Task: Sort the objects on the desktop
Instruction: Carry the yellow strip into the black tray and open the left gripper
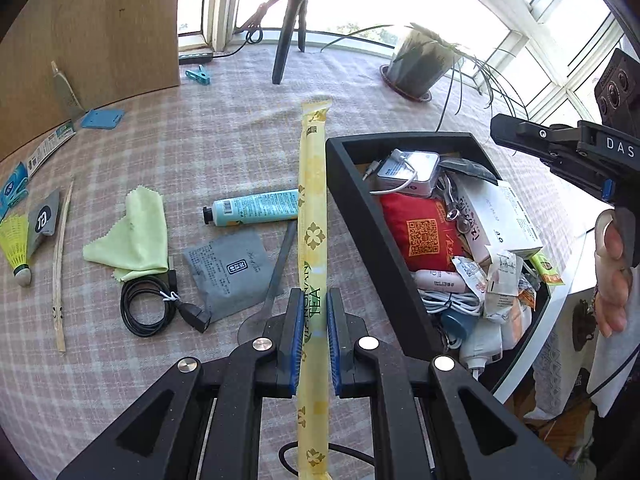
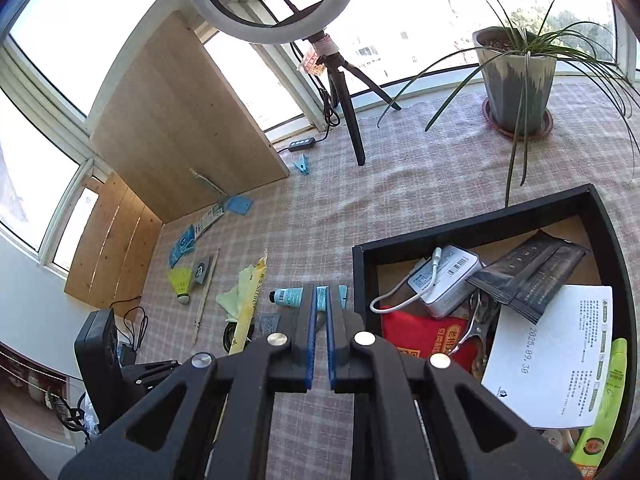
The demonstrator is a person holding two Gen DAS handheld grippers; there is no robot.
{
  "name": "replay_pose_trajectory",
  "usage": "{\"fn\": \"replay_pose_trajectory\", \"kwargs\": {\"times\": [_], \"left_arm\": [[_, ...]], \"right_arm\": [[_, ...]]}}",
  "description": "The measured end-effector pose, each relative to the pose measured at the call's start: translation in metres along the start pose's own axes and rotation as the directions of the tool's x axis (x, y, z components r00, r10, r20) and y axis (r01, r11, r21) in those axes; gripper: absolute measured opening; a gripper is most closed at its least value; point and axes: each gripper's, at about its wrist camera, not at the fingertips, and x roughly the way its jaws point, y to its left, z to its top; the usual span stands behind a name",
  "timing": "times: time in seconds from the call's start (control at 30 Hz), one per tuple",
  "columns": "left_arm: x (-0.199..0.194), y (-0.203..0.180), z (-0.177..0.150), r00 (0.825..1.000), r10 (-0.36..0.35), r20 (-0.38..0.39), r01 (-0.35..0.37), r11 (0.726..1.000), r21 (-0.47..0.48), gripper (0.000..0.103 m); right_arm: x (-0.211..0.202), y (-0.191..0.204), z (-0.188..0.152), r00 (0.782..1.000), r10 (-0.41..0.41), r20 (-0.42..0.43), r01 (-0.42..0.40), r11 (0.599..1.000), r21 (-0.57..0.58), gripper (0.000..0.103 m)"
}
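The left gripper (image 1: 313, 300) is clamping a long yellow tea sachet (image 1: 313, 208) between its blue pads, the sachet running lengthwise past the fingertips, held above the table beside the left wall of the black tray. The right gripper (image 2: 320, 300) is hanging with its jaws closed on nothing, seen over the tablecloth just left of the tray.

A pink-and-white checked tablecloth (image 1: 224, 152) is covering the table. Lying on it near the left gripper are a coiled black cable (image 1: 146, 308), a grey foil packet (image 1: 228, 268), a pale green cloth (image 1: 136, 236) and a teal tube (image 1: 254, 208) with a black cap. Further left are sitting a thin wooden stick (image 1: 60, 264) and a yellow shuttlecock (image 1: 16, 248).

The black tray (image 1: 360, 216) is standing at the right, crowded: a red pouch (image 1: 420, 232) with a QR code, a white charger box (image 1: 412, 168) with its cable, a white carton (image 1: 500, 216), a dark sachet (image 2: 532, 272), metal nail clippers (image 2: 478, 320), a green tube (image 2: 604, 408) and crumpled wrappers (image 1: 496, 276).

Beyond, a blue clip (image 1: 199, 75), a tripod (image 1: 288, 32) carrying a ring light (image 2: 276, 0), a wooden board (image 1: 92, 28) and a potted plant (image 1: 420, 60) are standing before sunlit windows (image 2: 400, 20).
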Motion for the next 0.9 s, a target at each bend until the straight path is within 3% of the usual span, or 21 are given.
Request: {"fn": "replay_pose_trajectory", "kwargs": {"times": [0.27, 0.37, 0.53, 0.63, 0.67, 0.7, 0.73, 0.9], "left_arm": [[0.018, -0.076, 0.018, 0.998, -0.067, -0.021, 0.069, 0.994, 0.084, 0.010], [0.029, -0.100, 0.025, 0.993, -0.105, -0.044, 0.109, 0.989, 0.096, 0.010], [0.039, -0.136, 0.039, 0.993, -0.111, -0.043, 0.115, 0.985, 0.127, 0.010], [0.042, -0.148, 0.053, 0.993, -0.114, -0.016, 0.115, 0.989, 0.094, 0.011], [0.046, -0.151, 0.058, 0.992, -0.120, -0.028, 0.122, 0.989, 0.088, 0.025], [0.049, -0.153, 0.061, 0.991, -0.124, -0.049, 0.128, 0.988, 0.086, 0.047], [0.049, -0.154, 0.063, 0.991, -0.126, -0.051, 0.130, 0.988, 0.083, 0.052], [0.040, -0.148, 0.056, 0.997, -0.077, -0.027, 0.080, 0.992, 0.098, 0.050]], "right_arm": [[-0.024, -0.042, -0.020, 0.998, -0.059, 0.006, 0.059, 0.995, 0.078, 0.007], [-0.039, -0.058, -0.031, 0.996, -0.084, 0.009, 0.082, 0.990, 0.113, 0.014], [-0.067, -0.087, -0.048, 0.991, -0.128, 0.030, 0.122, 0.979, 0.164, 0.016], [-0.080, -0.101, -0.057, 0.988, -0.150, 0.033, 0.141, 0.972, 0.188, 0.016], [-0.084, -0.106, -0.059, 0.987, -0.158, 0.031, 0.149, 0.969, 0.195, 0.017], [-0.087, -0.110, -0.061, 0.986, -0.165, 0.028, 0.156, 0.967, 0.203, 0.020], [-0.090, -0.114, -0.063, 0.985, -0.168, 0.027, 0.159, 0.964, 0.212, 0.023], [-0.098, -0.121, -0.067, 0.984, -0.175, 0.023, 0.166, 0.961, 0.221, 0.026]]}}
